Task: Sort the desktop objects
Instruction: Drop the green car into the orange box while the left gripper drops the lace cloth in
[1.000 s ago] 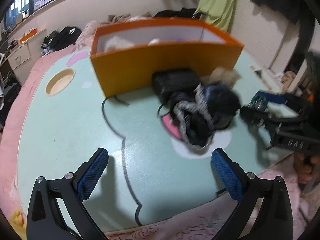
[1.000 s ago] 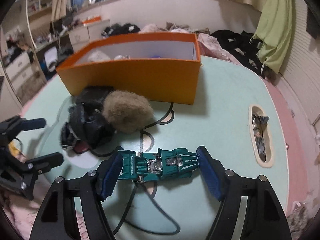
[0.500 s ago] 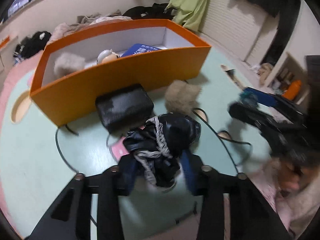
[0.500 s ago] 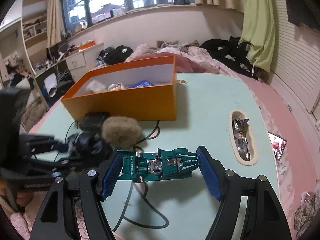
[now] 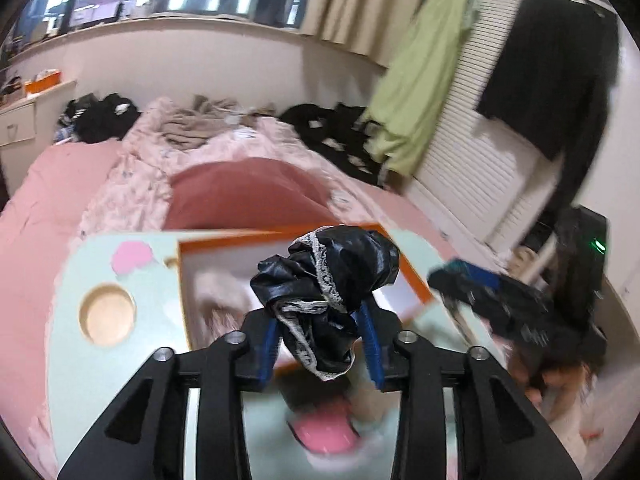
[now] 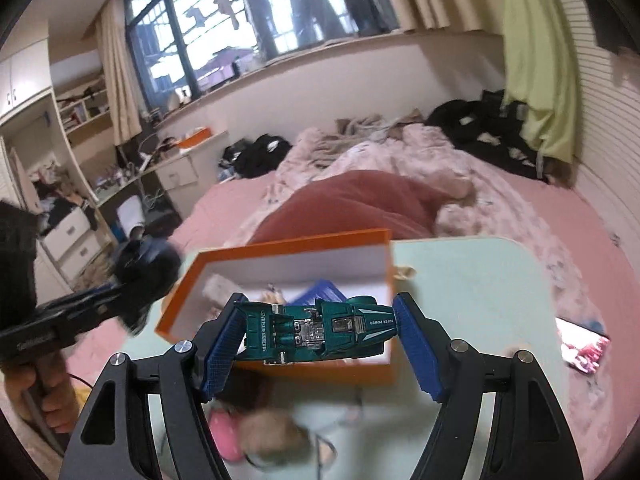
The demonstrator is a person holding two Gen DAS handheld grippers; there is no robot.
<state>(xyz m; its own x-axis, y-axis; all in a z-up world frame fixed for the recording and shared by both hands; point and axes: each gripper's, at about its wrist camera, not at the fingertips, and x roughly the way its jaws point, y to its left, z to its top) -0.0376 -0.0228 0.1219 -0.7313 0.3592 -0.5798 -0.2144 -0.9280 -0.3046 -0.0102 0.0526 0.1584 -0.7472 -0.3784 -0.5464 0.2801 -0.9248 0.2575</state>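
My left gripper (image 5: 320, 344) is shut on a black satin scrunchie bundle with white lace trim (image 5: 326, 284) and holds it in the air above the near wall of the orange box (image 5: 416, 284). My right gripper (image 6: 320, 340) is shut on a teal toy car (image 6: 320, 330), held lengthwise between the blue pads (image 6: 418, 350) above the orange box (image 6: 288, 248). In the right wrist view the left gripper with the black bundle (image 6: 146, 276) is at the left. In the left wrist view the right gripper (image 5: 476, 284) is blurred at the right.
The box holds a blue book (image 6: 320, 294) and pale items (image 5: 216, 292). On the mint table (image 6: 480, 280) below lie a brown fluffy ball (image 6: 272, 436) and a pink patch (image 5: 324, 434). A round cup hole (image 5: 106, 314) is at the table's left. A bed (image 6: 360, 192) lies beyond.
My left gripper closed on the black scrunchie bundle and lifted it off the table toward the box. My right gripper rose with the teal car and moved over the box.
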